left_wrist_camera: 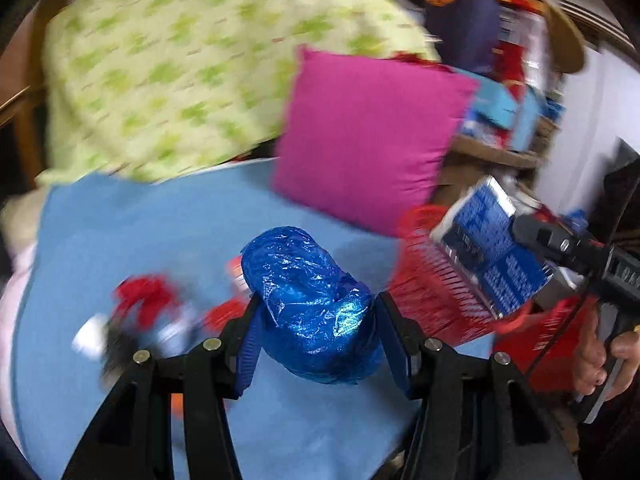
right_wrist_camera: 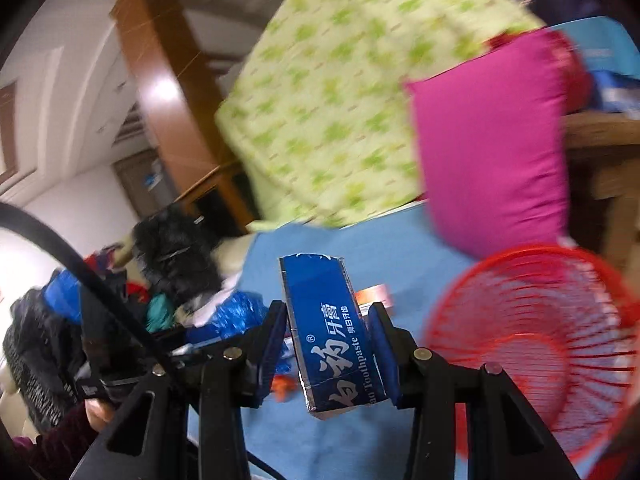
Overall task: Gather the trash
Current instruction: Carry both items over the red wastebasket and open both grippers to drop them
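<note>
Toothpaste box (right_wrist_camera: 334, 334) is the main bit of trash here, a long blue carton with silver edges. It sits clamped between the blue pads of the right tool (right_wrist_camera: 330, 354), long axis running straight out ahead of the tool and tipped a little upward, torn-open end farthest from it. From the left wrist view the same box (left_wrist_camera: 490, 248) hangs in the air off to the right of the left tool, slanted, right in front of the red basket (left_wrist_camera: 436, 292).

The left tool (left_wrist_camera: 318, 334) has its own catch: a crumpled blue foil wrapper (left_wrist_camera: 310, 300), squeezed between both pads, with the bulgy lump sticking forward and up past the fingertips. So both tools are closed on something, neither gaping wide.

The red basket (right_wrist_camera: 536, 344) is a wire-ribbed plastic one, just right of the right tool and a bit ahead. Looks like nothing in it as far as I can see through the blur.

Everything's over a bed with a blue sheet (left_wrist_camera: 120, 232). Ahead of both tools there's a magenta pillow (left_wrist_camera: 368, 136) and a green-patterned quilt (left_wrist_camera: 192, 64). Left of the left tool, some red and white scraps (left_wrist_camera: 148, 304) lie on the sheet, too smeared to name.
</note>
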`<act>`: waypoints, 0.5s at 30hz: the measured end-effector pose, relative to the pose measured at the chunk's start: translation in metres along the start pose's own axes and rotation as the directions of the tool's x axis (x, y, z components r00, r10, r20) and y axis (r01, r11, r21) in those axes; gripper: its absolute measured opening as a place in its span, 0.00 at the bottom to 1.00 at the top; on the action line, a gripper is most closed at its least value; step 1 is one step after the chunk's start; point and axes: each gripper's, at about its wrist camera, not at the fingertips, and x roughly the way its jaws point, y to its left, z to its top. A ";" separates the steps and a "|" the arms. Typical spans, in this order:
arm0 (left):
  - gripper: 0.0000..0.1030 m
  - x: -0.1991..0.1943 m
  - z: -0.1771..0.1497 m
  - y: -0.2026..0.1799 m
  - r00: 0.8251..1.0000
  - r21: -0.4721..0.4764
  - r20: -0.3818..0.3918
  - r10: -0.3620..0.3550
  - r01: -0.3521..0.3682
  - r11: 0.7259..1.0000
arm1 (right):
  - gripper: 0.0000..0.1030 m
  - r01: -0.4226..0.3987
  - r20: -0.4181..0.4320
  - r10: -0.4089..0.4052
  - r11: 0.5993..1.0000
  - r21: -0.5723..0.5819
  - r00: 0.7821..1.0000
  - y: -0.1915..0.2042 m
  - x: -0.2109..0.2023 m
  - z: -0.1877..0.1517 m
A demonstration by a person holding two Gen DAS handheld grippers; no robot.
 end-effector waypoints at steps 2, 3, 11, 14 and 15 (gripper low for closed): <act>0.56 0.017 0.018 -0.027 0.999 0.046 -0.003 -0.034 0.034 0.998 | 0.44 0.064 0.020 -0.064 0.998 0.030 0.998 -0.024 -0.025 0.004; 0.56 0.028 0.027 -0.042 0.998 0.062 -0.014 -0.059 0.060 0.996 | 0.44 0.087 0.021 -0.088 0.995 0.055 0.996 -0.036 -0.033 0.005; 0.68 0.093 0.052 -0.115 0.982 0.162 -0.101 -0.158 0.173 0.971 | 0.45 0.163 0.044 -0.182 0.947 0.278 0.982 -0.125 -0.064 -0.001; 0.70 0.105 0.051 -0.125 0.981 0.179 -0.133 -0.138 0.161 0.971 | 0.60 0.171 0.033 -0.193 0.925 0.340 0.981 -0.142 -0.061 -0.006; 0.70 0.106 0.051 -0.124 0.982 0.177 -0.132 -0.134 0.157 0.972 | 0.60 0.168 0.031 -0.192 0.919 0.357 0.981 -0.148 -0.061 -0.008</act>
